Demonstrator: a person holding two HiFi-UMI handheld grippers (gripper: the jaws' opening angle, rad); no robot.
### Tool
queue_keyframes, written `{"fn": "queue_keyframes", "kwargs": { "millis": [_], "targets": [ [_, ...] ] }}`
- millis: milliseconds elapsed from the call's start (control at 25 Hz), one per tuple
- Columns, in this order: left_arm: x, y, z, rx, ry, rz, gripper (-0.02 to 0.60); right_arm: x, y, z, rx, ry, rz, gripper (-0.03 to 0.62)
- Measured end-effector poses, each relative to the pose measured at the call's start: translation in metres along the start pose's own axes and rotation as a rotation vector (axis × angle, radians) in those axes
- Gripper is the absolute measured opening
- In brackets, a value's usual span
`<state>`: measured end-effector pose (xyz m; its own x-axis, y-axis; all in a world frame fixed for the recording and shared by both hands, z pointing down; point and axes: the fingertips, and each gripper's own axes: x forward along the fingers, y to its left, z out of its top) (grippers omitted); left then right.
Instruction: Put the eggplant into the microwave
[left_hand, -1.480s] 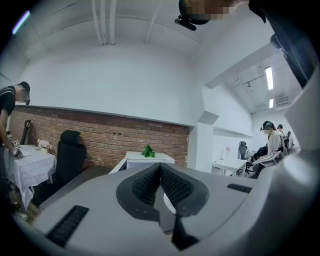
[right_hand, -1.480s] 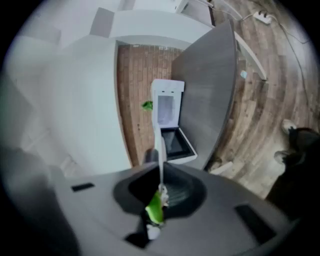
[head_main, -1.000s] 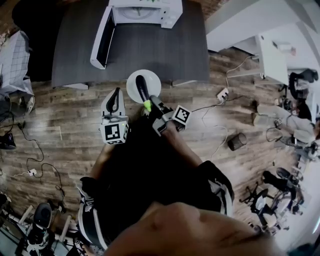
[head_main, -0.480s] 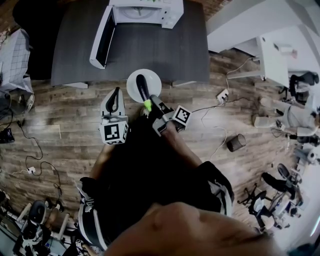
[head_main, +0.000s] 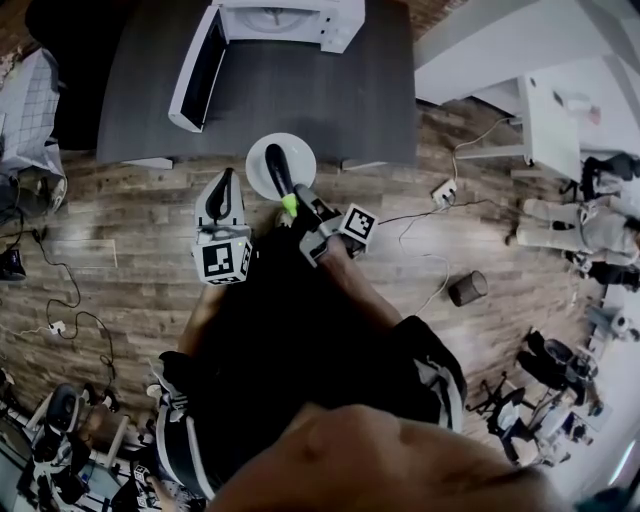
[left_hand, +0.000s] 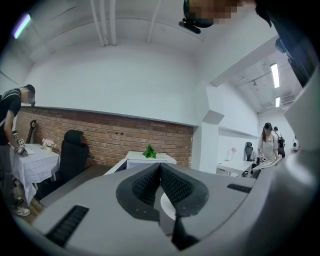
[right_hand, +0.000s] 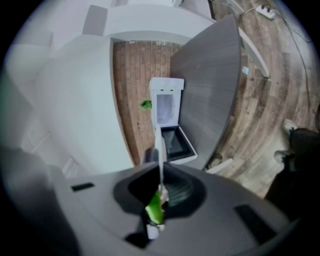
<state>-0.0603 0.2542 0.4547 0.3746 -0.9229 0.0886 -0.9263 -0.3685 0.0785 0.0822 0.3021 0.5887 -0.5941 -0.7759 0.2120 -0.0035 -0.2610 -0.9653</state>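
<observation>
Seen from above, a person holds two grey hand-held grippers in front of a dark grey rectangular table (head_main: 300, 100). The right gripper (head_main: 297, 200) is closed on the near rim of a round white plate (head_main: 262, 160), at the table's near edge. A dark purple eggplant (head_main: 274, 168) lies on that plate with its bright green stem end (right_hand: 155, 207) between the jaws. The right gripper view is blurred, so the jaws seem to pinch the stem and rim together. The left gripper (head_main: 228, 185) hangs just left of the plate, its ribbed black pads (left_hand: 175, 185) pressed together with nothing between them. A white microwave (head_main: 290, 15) stands at the table's far side, its door (head_main: 195, 70) swung open.
</observation>
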Motion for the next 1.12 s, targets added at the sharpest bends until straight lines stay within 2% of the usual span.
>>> {"fn": "queue_keyframes", "kwargs": {
  "millis": [360,640,1120],
  "targets": [
    [0.01,-0.025,0.001,-0.001,-0.003,0.044,0.035,-0.003,-0.001,0.025,-0.009,0.059,-0.01,0.041],
    [0.017,-0.031,0.001,-0.011,-0.006,0.063,0.035,0.001,-0.002,0.041,-0.015,0.063,-0.015,0.041],
    [0.069,-0.009,0.008,-0.009,-0.012,0.026,0.035,0.044,0.011,0.067,-0.003,0.034,-0.003,0.041]
  ]
}}
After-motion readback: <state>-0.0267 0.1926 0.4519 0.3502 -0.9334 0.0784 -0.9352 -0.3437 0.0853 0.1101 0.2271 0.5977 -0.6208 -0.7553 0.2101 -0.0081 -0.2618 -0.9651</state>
